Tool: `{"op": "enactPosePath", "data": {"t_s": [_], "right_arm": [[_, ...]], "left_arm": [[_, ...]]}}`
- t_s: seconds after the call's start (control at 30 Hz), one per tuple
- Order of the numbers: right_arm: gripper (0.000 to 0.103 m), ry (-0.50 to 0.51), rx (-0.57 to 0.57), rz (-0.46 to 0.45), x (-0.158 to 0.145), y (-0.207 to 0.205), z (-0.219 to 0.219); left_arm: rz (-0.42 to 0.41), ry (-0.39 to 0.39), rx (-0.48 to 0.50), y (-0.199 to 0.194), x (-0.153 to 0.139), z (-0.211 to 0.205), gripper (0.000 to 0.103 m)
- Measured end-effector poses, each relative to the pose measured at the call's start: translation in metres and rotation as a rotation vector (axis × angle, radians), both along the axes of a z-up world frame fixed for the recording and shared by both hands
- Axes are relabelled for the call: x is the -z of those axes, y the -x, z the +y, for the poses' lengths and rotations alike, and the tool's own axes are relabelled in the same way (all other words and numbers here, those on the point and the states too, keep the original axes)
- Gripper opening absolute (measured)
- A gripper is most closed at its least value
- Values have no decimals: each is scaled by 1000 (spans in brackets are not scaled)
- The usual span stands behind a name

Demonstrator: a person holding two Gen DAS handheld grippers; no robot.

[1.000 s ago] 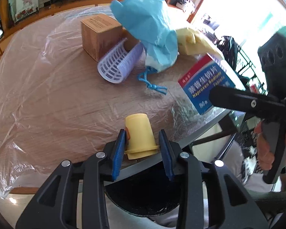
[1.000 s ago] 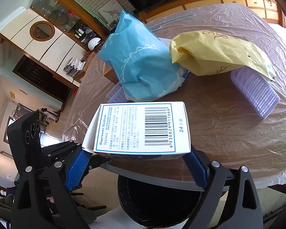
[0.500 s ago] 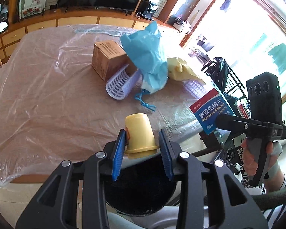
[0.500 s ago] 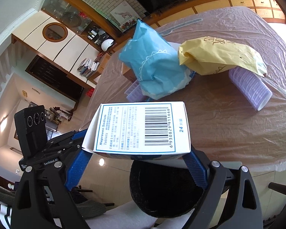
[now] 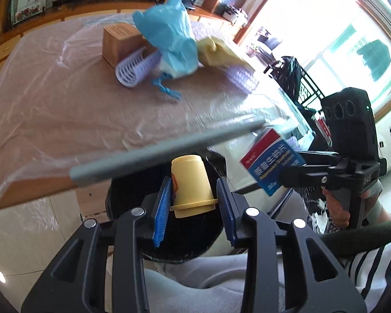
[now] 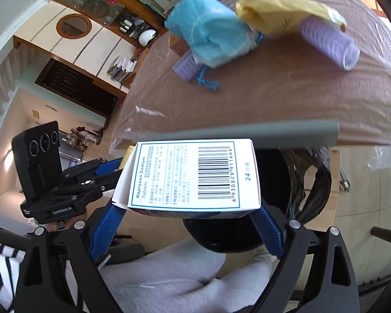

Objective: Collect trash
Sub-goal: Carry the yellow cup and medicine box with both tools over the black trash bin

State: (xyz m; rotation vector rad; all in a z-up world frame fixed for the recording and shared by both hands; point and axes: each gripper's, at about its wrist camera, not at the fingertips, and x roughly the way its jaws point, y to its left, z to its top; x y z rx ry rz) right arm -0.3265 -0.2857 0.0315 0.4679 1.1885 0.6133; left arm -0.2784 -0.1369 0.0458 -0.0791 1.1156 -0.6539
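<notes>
On the plastic-covered surface [image 5: 65,109] a blue bag [image 5: 169,31], yellow bag [image 6: 281,10], cardboard box [image 5: 117,41] and curlers [image 6: 328,41] remain uncollected, while over the black bin [image 5: 133,182] the left gripper [image 5: 193,200] fingers pinch a yellow cup [image 5: 190,182] and the right gripper [image 6: 187,224] fingers pinch a medicine box [image 6: 193,174].

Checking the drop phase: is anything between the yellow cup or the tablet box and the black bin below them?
Nothing visible. The yellow cup in the left gripper hangs over the black bin; the tablet box in the right gripper likewise.
</notes>
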Motion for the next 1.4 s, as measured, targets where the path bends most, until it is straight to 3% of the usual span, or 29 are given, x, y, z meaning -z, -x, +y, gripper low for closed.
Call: {"op": "enactPosePath", "data": {"t_s": [0.67, 1.4], "right_arm": [[89, 203, -63, 58, 56, 4, 23], [89, 222, 6, 153, 97, -11, 28]], "left_arm": [[96, -105, 28, 7, 60, -9, 37], [126, -186, 26, -9, 96, -15, 37]]}}
